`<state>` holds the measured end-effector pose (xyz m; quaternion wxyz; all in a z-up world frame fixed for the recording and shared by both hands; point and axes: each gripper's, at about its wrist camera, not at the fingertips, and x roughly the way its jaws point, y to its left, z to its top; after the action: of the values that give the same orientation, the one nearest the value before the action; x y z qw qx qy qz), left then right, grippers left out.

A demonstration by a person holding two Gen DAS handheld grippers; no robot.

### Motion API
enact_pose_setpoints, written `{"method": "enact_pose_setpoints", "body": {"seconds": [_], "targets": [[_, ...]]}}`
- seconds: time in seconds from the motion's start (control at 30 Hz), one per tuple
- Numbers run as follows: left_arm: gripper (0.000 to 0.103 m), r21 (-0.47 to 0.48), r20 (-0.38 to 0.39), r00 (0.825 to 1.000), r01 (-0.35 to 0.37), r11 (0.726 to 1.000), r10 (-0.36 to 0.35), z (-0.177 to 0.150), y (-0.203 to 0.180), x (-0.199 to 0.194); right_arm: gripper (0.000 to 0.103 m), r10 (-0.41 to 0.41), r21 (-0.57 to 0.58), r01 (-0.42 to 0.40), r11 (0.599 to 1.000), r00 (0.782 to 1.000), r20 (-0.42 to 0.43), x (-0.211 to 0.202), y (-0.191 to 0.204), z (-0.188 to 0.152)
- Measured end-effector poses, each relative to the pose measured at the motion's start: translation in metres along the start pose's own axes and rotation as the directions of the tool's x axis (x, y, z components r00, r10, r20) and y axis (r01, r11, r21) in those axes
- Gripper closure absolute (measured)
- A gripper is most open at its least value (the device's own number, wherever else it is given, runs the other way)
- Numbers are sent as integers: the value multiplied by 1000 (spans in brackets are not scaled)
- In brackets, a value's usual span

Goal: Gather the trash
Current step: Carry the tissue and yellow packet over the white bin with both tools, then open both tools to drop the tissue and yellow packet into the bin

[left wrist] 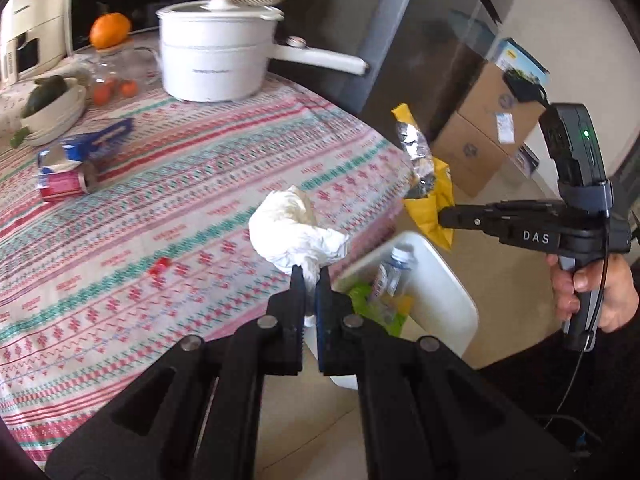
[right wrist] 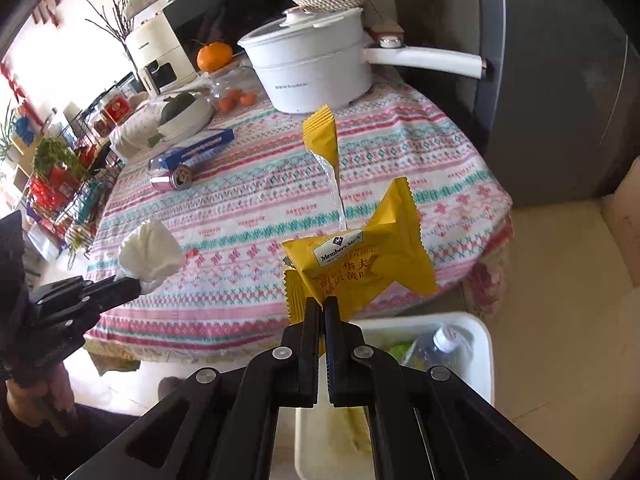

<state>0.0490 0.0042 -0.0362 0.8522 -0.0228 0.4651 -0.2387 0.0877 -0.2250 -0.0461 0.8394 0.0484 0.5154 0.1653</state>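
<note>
My left gripper (left wrist: 310,272) is shut on a crumpled white tissue (left wrist: 296,228) and holds it over the table edge, beside the white trash bin (left wrist: 440,280). The tissue also shows in the right wrist view (right wrist: 150,252). My right gripper (right wrist: 322,304) is shut on a torn yellow snack wrapper (right wrist: 360,264) and holds it just above the bin (right wrist: 486,360). The wrapper shows in the left wrist view (left wrist: 430,196). The bin holds a plastic bottle (right wrist: 444,344) and green packaging (left wrist: 360,300). A crushed red can (left wrist: 66,184) and a blue box (left wrist: 100,140) lie on the tablecloth.
A white pot (left wrist: 216,60) with a long handle, an orange (left wrist: 110,30), a bowl with an avocado (left wrist: 52,108) and a small red scrap (left wrist: 160,266) are on the round table. Cardboard boxes (left wrist: 484,132) stand by the wall. A wire rack (right wrist: 72,184) stands left.
</note>
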Motion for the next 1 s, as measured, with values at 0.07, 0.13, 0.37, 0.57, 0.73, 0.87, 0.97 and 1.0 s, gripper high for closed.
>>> {"method": "enact_pose_setpoints", "body": {"seconds": [0.07,0.13,0.37,0.57,0.73,0.87,0.97,1.0], "targets": [[98,33,-30,999,25,999,-24,-5,-14,10,100,2,0,-2,1000,1000,-24,-1,-9,-11],[98,68,-63,997,47,997,-42,-9,-27,22,99,0,8,1,1000,999,-47,-1,-18,-21],[98,166,-185,979,121,979,-90,-31,-73,64,99,-30,37,36,999,989,-148,9,-54,-58],[97,228,-257,962,153,961,-92,-48,-102,95,99,-45,55,57,997,979,-201,13,-76,-78],[92,248,-289,955,148,957,-72,-55,-109,109,98,-51,64,66,996,973,-223,13,-86,-86],[65,252,-286,957,125,960,-49,-56,-109,111,98,-56,69,74,995,971,-234,12,-91,-88],[56,258,-272,962,110,960,-37,-54,-107,108,98,-56,70,75,995,968,-243,13,-92,-89],[54,260,-267,963,103,960,-31,-53,-106,107,97,-55,69,74,995,967,-247,13,-92,-90]]}}
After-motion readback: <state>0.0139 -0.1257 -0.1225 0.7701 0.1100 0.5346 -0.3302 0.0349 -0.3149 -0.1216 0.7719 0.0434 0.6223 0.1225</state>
